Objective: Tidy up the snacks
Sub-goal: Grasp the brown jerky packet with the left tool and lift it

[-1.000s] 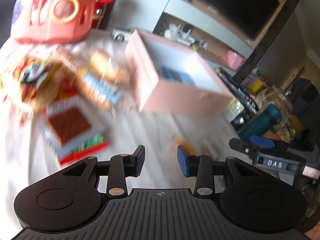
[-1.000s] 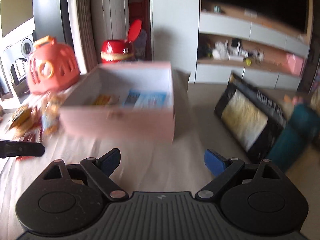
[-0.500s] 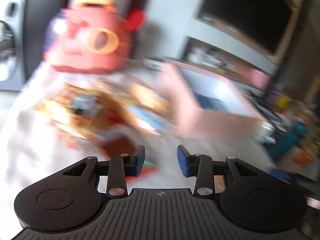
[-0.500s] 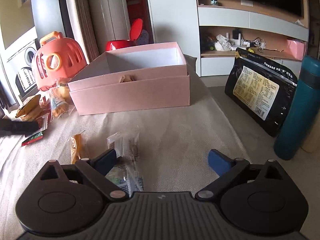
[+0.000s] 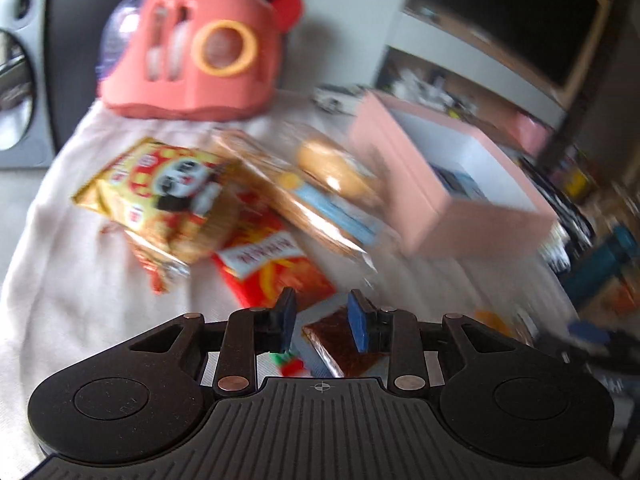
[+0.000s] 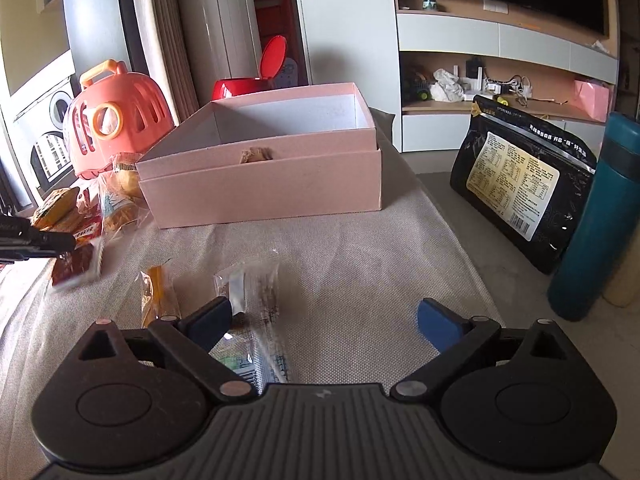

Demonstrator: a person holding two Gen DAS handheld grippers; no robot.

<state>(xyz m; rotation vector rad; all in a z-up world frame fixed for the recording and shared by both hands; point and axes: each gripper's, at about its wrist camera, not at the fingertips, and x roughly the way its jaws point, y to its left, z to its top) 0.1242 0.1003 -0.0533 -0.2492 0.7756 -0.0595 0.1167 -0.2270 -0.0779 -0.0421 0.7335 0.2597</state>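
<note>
My left gripper (image 5: 322, 308) hovers low over a flat packet with a brown square (image 5: 344, 344). Its jaws are closing with the packet between and under the blue pads, and no firm pinch shows. Beyond it lie a red packet (image 5: 272, 272), a yellow panda bag (image 5: 160, 188) and a wrapped bun (image 5: 336, 172). The open pink box (image 5: 440, 208) stands to the right. My right gripper (image 6: 324, 312) is wide open just above the cloth, over a clear-wrapped snack (image 6: 256, 300) by its left pad. A small orange packet (image 6: 156, 296) lies to the left of it. The left gripper (image 6: 60, 242) shows at the left edge, on the brown packet (image 6: 76, 266).
A coral toy carrier (image 6: 116, 120) stands behind the snack pile, and a red bin (image 6: 248, 84) behind the pink box (image 6: 260, 196). On the right stand a black bag (image 6: 520, 188) and a teal bottle (image 6: 600, 220). A grey cloth (image 6: 360, 264) covers the table.
The left gripper has swung over the snack pile and its jaws have narrowed around the brown packet. The right gripper sank toward the cloth, opened a little wider, then held still.
</note>
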